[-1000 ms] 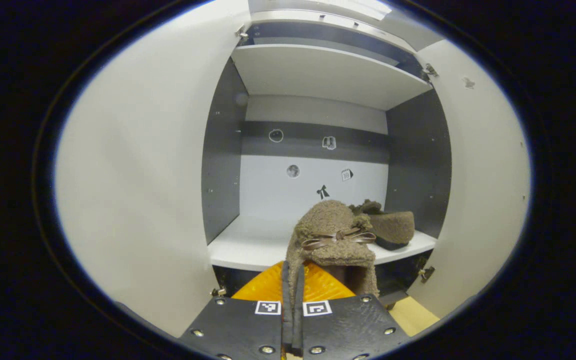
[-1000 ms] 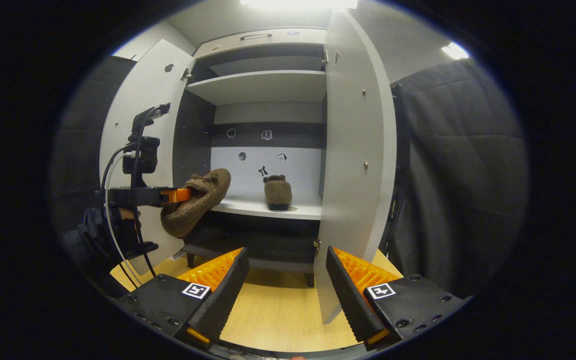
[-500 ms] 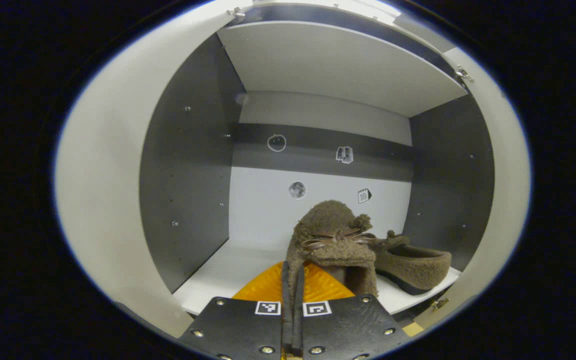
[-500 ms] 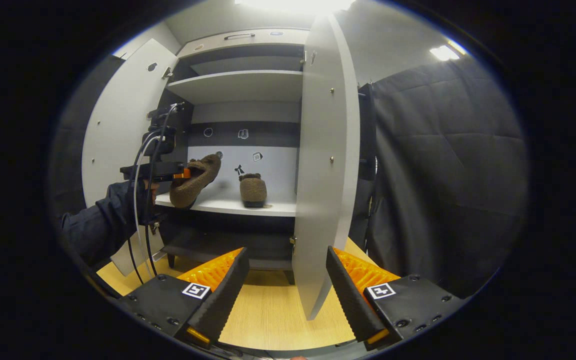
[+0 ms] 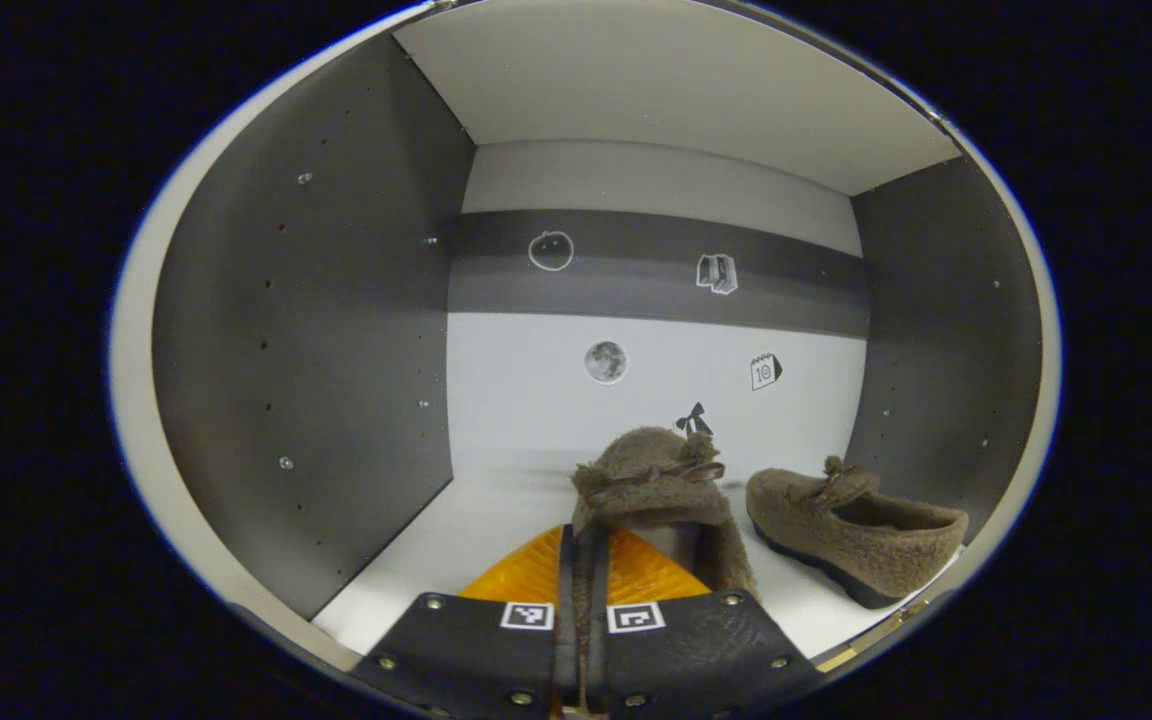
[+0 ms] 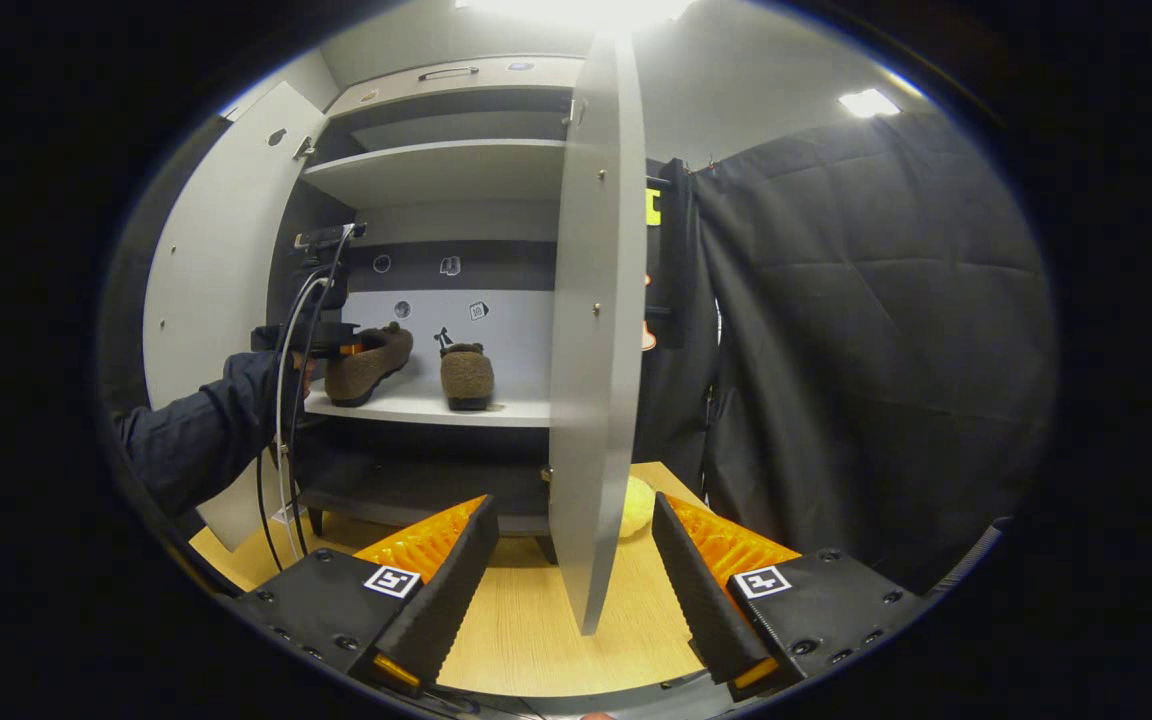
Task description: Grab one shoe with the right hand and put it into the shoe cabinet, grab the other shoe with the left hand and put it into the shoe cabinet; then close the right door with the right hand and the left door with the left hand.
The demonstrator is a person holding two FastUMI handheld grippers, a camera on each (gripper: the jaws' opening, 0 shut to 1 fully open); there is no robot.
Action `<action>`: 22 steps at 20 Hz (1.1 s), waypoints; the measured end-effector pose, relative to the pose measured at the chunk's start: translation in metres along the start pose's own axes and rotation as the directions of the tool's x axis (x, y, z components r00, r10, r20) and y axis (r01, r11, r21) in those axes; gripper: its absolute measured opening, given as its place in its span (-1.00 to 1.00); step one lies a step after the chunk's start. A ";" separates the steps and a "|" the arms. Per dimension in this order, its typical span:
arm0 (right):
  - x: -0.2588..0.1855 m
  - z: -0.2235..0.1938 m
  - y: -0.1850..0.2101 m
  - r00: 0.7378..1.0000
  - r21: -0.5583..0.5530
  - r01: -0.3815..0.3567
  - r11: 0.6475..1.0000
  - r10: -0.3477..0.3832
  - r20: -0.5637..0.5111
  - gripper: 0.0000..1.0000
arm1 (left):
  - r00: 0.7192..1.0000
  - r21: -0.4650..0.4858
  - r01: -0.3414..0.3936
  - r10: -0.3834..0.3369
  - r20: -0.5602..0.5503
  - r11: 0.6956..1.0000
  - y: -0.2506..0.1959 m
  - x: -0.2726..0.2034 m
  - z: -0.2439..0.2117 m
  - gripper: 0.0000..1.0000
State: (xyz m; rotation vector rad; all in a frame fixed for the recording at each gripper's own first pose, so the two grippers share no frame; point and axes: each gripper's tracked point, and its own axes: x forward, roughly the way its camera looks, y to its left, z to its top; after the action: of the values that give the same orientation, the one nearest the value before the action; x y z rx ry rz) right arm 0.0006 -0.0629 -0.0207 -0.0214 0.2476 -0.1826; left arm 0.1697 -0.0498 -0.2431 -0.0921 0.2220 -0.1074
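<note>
The left tool (image 5: 576,560) is pinched nearly closed on the heel edge of a fuzzy brown slipper (image 5: 651,480), both fingers pressing the thin collar between them, so the slipper points toe-first away from the tool toward the back wall of the shoe cabinet (image 5: 316,330). Holding it by the heel lets the toe go in first and leaves the sole free to settle on the white shelf (image 5: 416,560). In the right gripper view the same slipper (image 6: 368,362) looks to be resting on the shelf or just above it; the picture is too small to say which. A dark sleeve (image 6: 196,440) reaches in from the left of the cabinet behind the tool.

The other slipper (image 5: 851,535) already stands on the shelf just to the right of the held one, near the cabinet's right wall, heel toward the opening, leaving the left half of the shelf for its mate.

The right tool (image 6: 568,580) hangs well outside the cabinet, fingers spread wide and holding nothing, with the edge of the open right door (image 6: 586,330) straight ahead between them, a fair position for pushing that door closed. The left door (image 6: 206,290) stands open beyond the sleeve. Both doors are not yet closed, and the held slipper is not yet released
</note>
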 end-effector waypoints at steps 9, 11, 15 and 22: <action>-0.009 0.013 -0.055 0.999 0.023 0.029 0.999 -0.030 0.041 0.96 | 0.985 0.073 0.059 -0.070 0.160 0.996 -0.026 -0.094 0.046 0.94; -0.007 0.019 -0.069 0.998 0.025 0.036 0.999 -0.037 0.051 0.94 | 0.979 0.103 0.083 -0.100 0.177 0.991 -0.039 -0.121 0.051 0.94; -0.001 0.035 -0.103 0.995 0.015 0.047 0.999 -0.049 0.093 0.96 | 0.977 0.143 0.088 -0.114 0.180 0.986 -0.049 -0.178 0.047 0.94; 0.017 0.077 -0.142 0.983 0.013 0.034 0.999 -0.036 0.183 0.94 | 0.984 0.121 0.063 -0.082 0.156 0.991 -0.043 -0.270 0.019 0.86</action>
State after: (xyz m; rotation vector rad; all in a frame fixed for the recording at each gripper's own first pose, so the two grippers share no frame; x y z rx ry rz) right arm 0.0109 -0.2062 0.0558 -0.0331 0.0630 -0.2154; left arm -0.0921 -0.0592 -0.1620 0.0072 0.0509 -0.1843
